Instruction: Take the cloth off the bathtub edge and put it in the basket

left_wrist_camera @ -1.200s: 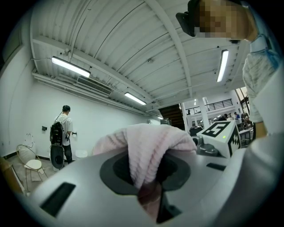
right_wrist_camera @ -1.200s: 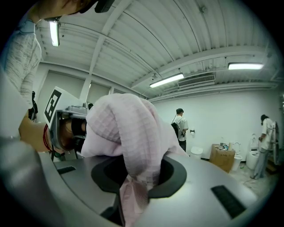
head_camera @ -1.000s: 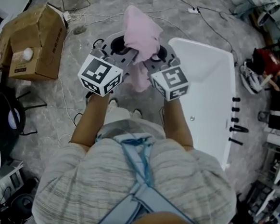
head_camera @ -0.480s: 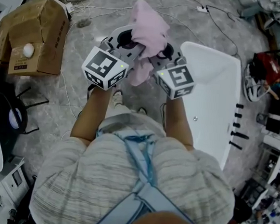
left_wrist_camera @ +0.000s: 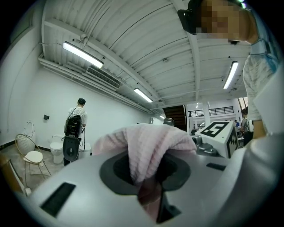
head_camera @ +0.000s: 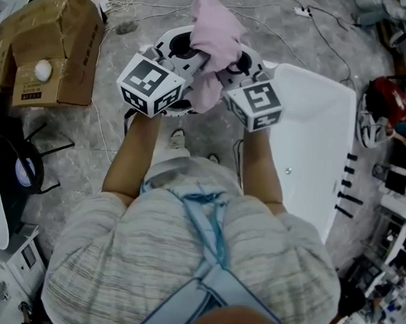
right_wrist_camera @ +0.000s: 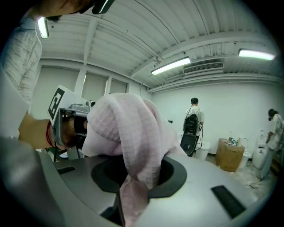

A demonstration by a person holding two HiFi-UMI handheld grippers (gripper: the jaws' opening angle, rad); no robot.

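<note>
Closest to the camera is the person's striped shirt (head_camera: 195, 262), with both bare forearms reaching straight out from it. Each hand carries a gripper with its marker cube on top, left cube (head_camera: 150, 84) and right cube (head_camera: 255, 104), sitting side by side but not touching. The left gripper (left_wrist_camera: 150, 197) has its jaws nearly together and pinched on a fold of the pink cloth (head_camera: 215, 26), which feeds down into the slot between them. Same deal for the right gripper (right_wrist_camera: 128, 195), its jaws are clamped on another bit of the same cloth. So the cloth is up in the air, bunched into a lump between the two grippers and flopping over the tops of both. It's clear of the bathtub (head_camera: 316, 146) and, from the head view, hanging over the grey marbled floor (head_camera: 105, 157) just left of the tub's far corner. The tub is white and runs along the person's right side. Off to the left sits an open cardboard box (head_camera: 51, 48), with some cables trailing over the floor past it. Way back by the white wall, a person with a dark backpack (left_wrist_camera: 75, 124) stands next to a toilet (left_wrist_camera: 57, 150), and there's a wire chair (left_wrist_camera: 31, 155) nearby
</note>
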